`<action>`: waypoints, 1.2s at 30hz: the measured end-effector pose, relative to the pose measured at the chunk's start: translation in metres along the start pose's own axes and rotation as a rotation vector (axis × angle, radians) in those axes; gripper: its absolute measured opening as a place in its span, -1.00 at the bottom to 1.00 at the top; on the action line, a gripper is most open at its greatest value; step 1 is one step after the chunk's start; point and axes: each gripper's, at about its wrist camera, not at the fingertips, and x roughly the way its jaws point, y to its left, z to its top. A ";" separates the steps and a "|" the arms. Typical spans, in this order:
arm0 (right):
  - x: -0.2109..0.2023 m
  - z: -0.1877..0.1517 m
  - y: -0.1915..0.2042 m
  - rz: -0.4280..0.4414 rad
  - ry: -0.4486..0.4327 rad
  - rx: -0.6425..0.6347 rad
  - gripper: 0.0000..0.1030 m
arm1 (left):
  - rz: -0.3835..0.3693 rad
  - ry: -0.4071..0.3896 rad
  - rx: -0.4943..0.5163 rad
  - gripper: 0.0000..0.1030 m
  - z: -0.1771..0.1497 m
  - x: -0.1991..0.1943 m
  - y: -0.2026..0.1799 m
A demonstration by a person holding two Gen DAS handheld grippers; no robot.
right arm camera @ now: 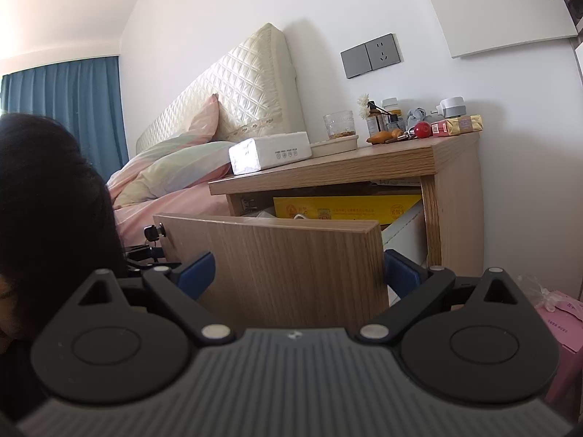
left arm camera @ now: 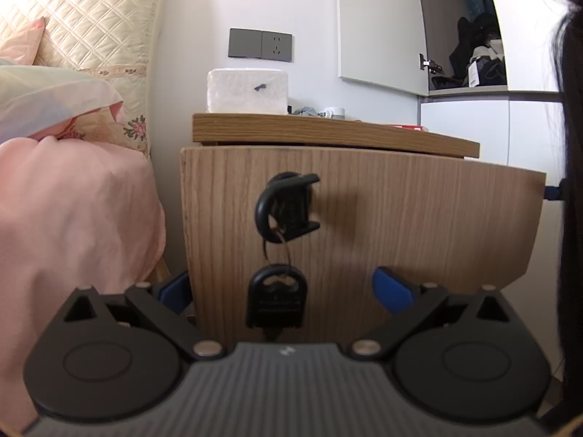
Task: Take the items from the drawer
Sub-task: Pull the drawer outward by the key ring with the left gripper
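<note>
Facing pulled-out drawer (right arm camera: 277, 255), grippers spread (left arm camera: 288, 287)

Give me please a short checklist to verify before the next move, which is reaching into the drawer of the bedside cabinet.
1. Drawer pulled out: ok, its front stands forward of the cabinet.
2. Something inside to take: ok, a yellow box shows behind the drawer front.
3. Left hand-held gripper free: ok, open, nothing between its fingers.
4. Right hand-held gripper free: ok, open, spread across the drawer front's end.
5. Keys clear of the left fingers: cannot tell, they hang from the lock midway between them, depth unclear.
6. Enough opening above the drawer for a gripper: cannot tell.
</note>
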 end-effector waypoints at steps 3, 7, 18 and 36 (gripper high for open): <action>-0.001 0.000 0.000 0.003 -0.001 0.006 0.96 | 0.000 0.000 -0.006 0.97 0.000 0.000 -0.001; -0.002 -0.002 0.000 0.005 -0.004 0.010 0.96 | -0.001 0.001 -0.016 0.98 0.001 0.000 -0.001; -0.005 -0.003 0.001 0.015 0.011 -0.013 0.96 | -0.008 -0.003 -0.014 0.95 0.000 -0.002 0.001; -0.024 -0.007 0.015 0.063 0.035 -0.050 0.96 | 0.003 0.045 0.003 0.97 -0.003 -0.029 -0.013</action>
